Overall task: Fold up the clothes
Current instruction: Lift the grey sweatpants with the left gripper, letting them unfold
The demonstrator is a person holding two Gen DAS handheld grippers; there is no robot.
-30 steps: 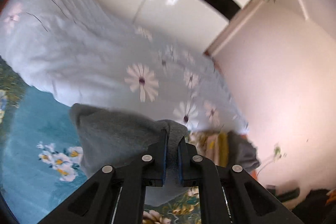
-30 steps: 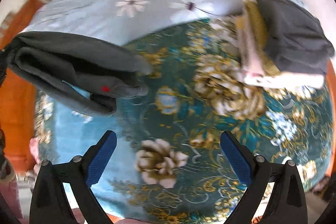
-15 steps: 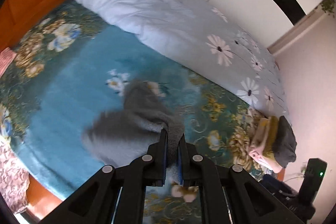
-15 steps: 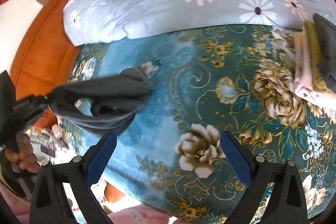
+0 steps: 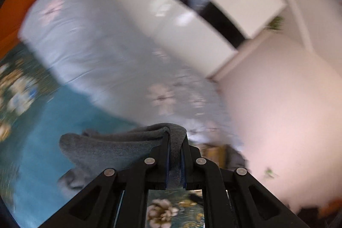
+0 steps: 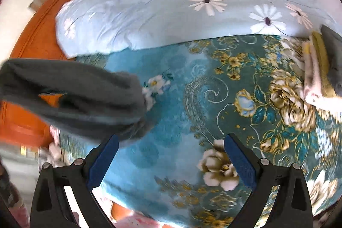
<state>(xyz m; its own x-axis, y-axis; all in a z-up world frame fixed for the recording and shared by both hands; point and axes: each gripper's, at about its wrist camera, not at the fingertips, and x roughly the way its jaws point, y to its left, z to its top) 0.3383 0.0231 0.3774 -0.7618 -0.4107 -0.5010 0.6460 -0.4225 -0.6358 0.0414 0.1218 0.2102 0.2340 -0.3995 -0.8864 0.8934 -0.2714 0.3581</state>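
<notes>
A: Hard to read much in the left wrist view: heavily smeared, daisies on the pale blue duvet [image 5: 111,61] barely legible, white wardrobe [image 5: 192,20] and pink wall [image 5: 277,110] just blocks of colour.

B: Sharp enough at the left gripper [image 5: 175,155], though. Clamped nearly closed on a fold of the grey garment [image 5: 111,149], cloth bunched up over the fingertips and trailing off to the left above the teal floral bedspread [image 5: 42,121].

A: Same grey garment [image 6: 81,99] in the right wrist view, hanging lifted at the left edge, upper end cut off by the frame. Cannot tell how many layers.

B: Right gripper [image 6: 170,155] spread wide, nothing between the blue pads [image 6: 102,164], only open bedspread [image 6: 181,110] below.

A: Folded stack [image 6: 318,69] at the far right: pink, yellow, dark grey on top, clipped by the frame. In the left view, only a blur past the fingers.

B: Plenty of bare bedspread between garment and stack. Duvet [image 6: 171,14] along the far side, orange wooden bed frame [image 6: 38,40] at the left. Near edge of the bed partly behind the gripper arms.
</notes>
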